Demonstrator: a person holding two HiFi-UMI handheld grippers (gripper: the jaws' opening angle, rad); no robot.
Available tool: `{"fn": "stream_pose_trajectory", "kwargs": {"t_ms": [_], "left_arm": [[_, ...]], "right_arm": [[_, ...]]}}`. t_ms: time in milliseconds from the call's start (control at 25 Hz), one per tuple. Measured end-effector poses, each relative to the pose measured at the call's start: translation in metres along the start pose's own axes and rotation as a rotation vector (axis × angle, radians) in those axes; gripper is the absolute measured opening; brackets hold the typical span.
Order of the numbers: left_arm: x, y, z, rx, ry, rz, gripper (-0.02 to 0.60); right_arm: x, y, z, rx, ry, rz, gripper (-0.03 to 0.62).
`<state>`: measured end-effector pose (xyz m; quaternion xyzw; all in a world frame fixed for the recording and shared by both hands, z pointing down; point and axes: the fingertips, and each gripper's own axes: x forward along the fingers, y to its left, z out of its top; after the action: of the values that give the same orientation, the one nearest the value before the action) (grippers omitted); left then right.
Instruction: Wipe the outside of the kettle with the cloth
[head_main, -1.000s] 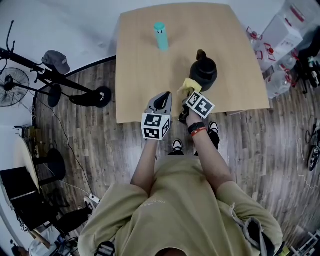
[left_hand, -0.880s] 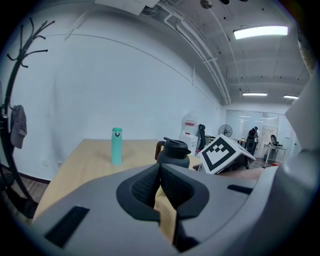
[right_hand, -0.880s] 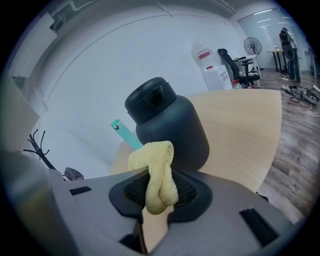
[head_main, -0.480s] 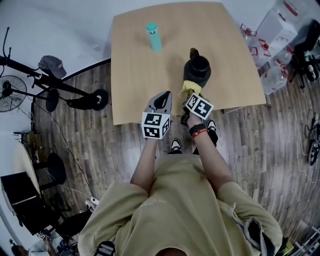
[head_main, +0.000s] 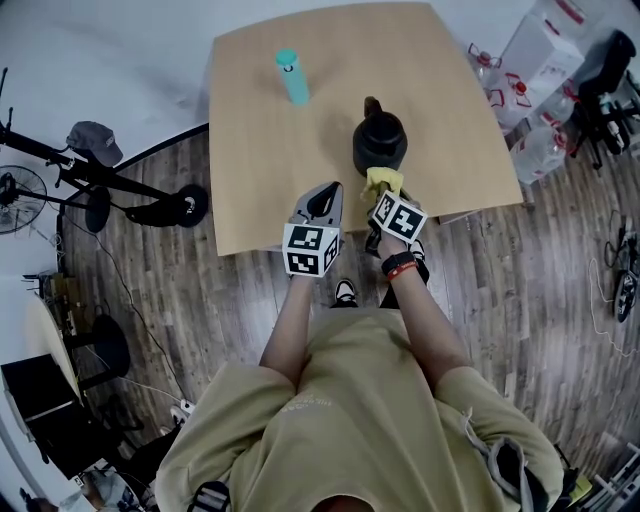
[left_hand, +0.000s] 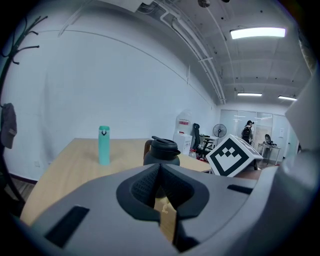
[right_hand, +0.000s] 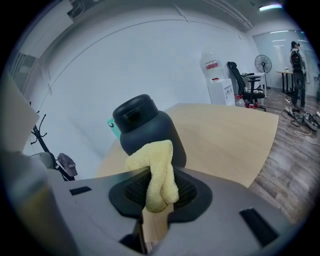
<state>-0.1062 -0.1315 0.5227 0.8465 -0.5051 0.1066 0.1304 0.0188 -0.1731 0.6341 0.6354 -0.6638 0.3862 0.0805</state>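
Though not yet clearly wiping, looks to be at the approach step. Holds left gripper (head_main: 322, 200) over near edge of light wooden table (head_main: 260, 180), jaws pressed together, nothing betw. them. Shows tall teal bottle (head_main: 291, 76) upright at far left of tabletop, well apart from the work. Finds squat black kettle w/ lid (head_main: 380, 143) upright mid-table, handle on far side. Pinches folded yellow terry cloth (head_main: 381, 181) in right gripper (head_main: 378, 195), cloth just beside kettle's near wall; can't tell if touching. Next prob. calls for pressing cloth onto wall & sweeping round, maybe steadying kettle w/ free left gripper.
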Motion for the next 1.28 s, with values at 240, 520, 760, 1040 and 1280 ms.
{"fn": "stream_pose_trajectory", "kwargs": {"t_ms": [240, 520, 760, 1040, 1280], "left_arm": [[0.013, -0.015, 0.0, 0.005, 0.011, -0.019, 0.023], [0.03, -0.031, 0.002, 0.011, 0.016, -0.032, 0.023], [0.044, -0.043, 0.003, 0.019, 0.025, -0.028, 0.023], [0.061, -0.044, 0.006, 0.01, 0.03, 0.001, 0.023], [0.08, -0.049, 0.008, 0.001, 0.033, 0.029, 0.023]], "right_arm": [[-0.003, -0.023, 0.012, -0.012, -0.005, -0.025, 0.092], [-0.002, -0.046, 0.033, -0.034, -0.022, -0.043, 0.091], [0.003, -0.064, 0.05, -0.051, -0.027, -0.044, 0.089], [0.019, -0.08, 0.072, -0.068, -0.021, -0.038, 0.089], [0.039, -0.095, 0.096, -0.095, -0.006, -0.019, 0.089]]}}
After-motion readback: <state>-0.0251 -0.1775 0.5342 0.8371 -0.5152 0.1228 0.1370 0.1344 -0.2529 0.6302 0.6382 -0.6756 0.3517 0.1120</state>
